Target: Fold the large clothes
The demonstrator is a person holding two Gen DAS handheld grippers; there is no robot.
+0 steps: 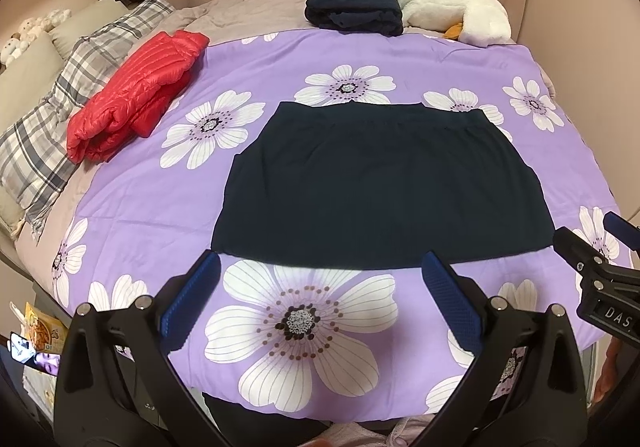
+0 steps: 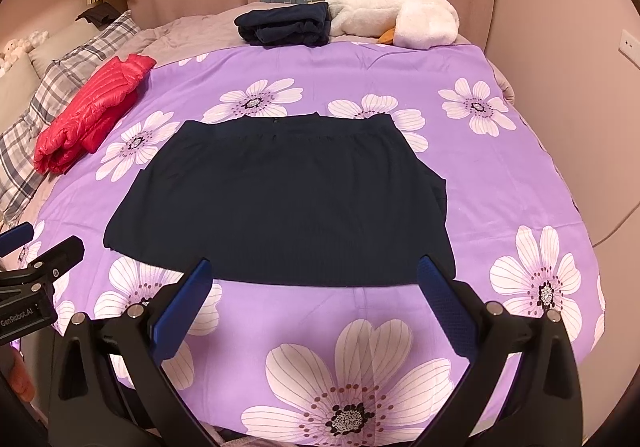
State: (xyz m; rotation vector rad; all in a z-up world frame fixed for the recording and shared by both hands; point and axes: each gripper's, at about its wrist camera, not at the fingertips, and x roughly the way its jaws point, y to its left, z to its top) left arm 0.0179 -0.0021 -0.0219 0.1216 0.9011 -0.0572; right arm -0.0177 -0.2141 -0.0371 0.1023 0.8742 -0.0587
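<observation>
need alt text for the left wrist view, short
A dark navy garment lies spread flat on a purple floral bedspread, just beyond the open left gripper. A folded red puffer jacket sits far left, a folded dark pile and white plush toy at the back.

Quick count of what's on the bed: three clothing items total. One dark navy garment (image 1: pixel 384 183) spread flat mid-frame, one folded dark navy pile (image 1: pixel 354 13) up top, one red puffer jacket (image 1: pixel 134 93) at the left. Plus one white plush duck (image 1: pixel 452 9) upper right, one plaid pillow (image 1: pixel 52 119) at the left edge, and two grippers, left (image 1: pixel 320 307) and right (image 2: pixel 316 311), both spread wide.
</observation>
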